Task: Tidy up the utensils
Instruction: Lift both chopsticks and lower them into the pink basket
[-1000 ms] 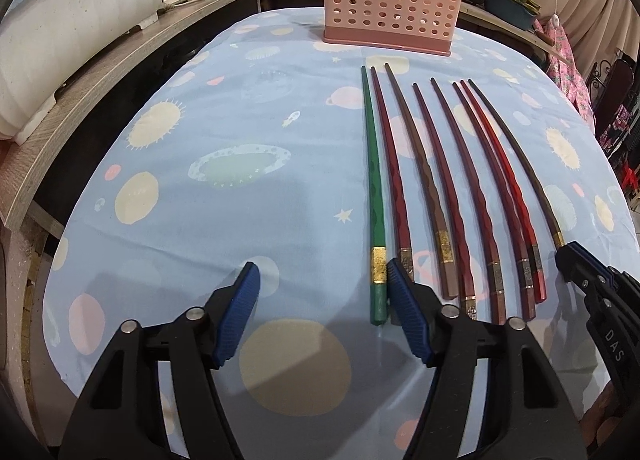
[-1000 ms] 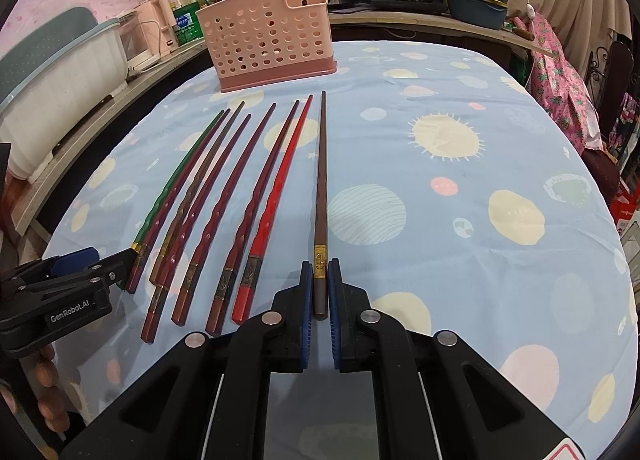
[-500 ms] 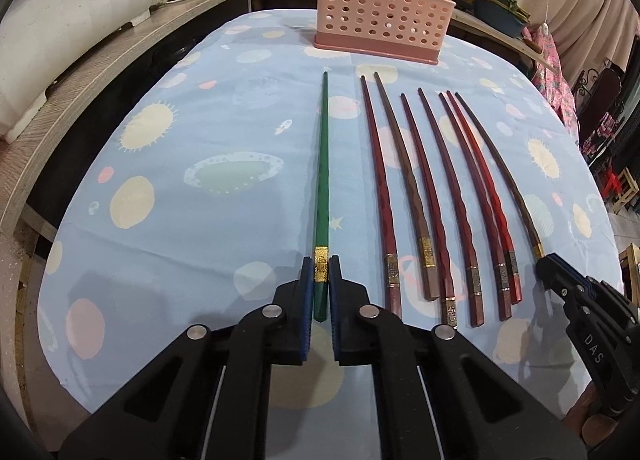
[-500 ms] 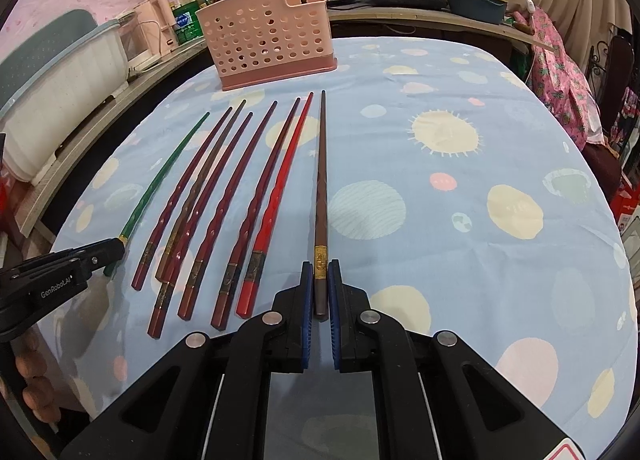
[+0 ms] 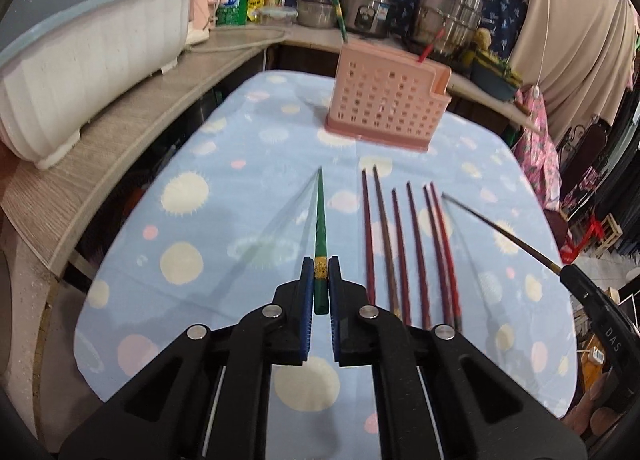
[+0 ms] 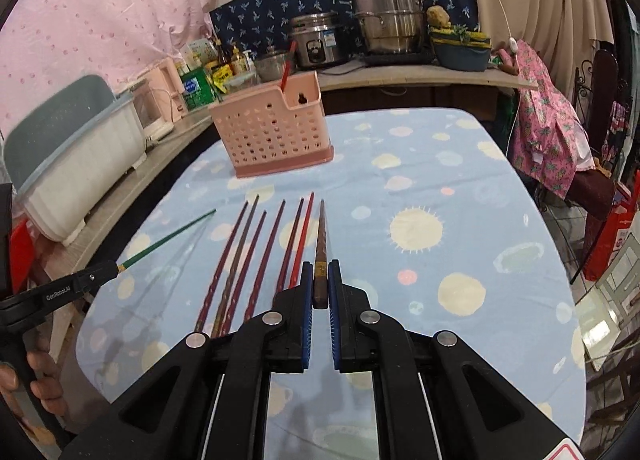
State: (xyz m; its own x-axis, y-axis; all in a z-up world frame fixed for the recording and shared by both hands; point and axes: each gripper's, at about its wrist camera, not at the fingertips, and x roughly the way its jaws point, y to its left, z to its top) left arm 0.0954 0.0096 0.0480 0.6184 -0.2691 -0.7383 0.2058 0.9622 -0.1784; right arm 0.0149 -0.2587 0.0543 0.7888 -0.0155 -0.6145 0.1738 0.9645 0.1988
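Note:
My left gripper (image 5: 320, 272) is shut on the thick end of a green chopstick (image 5: 320, 219), which hangs above the table with its tip pointing away. My right gripper (image 6: 320, 276) is shut on a dark brown chopstick (image 6: 321, 236), likewise lifted; it also shows at the right of the left wrist view (image 5: 500, 232). From the right wrist view the green chopstick (image 6: 168, 238) sticks out of the left gripper (image 6: 108, 270). Several red and brown chopsticks (image 5: 404, 252) (image 6: 256, 256) lie side by side on the cloth. The pink perforated utensil holder (image 5: 386, 99) (image 6: 274, 127) stands at the far end.
The table wears a light blue cloth with pastel dots (image 5: 224, 227). A wooden counter (image 5: 132, 139) runs along the left with a white dish-rack tub (image 5: 88, 59). Pots and a rice cooker (image 6: 320, 39) sit on the back counter. A person's hand (image 6: 36, 376) holds the left gripper.
The left gripper closed on the green chopstick. Both grippers then rose, each lifting its chopstick off the cloth; the other chopsticks stayed in place.

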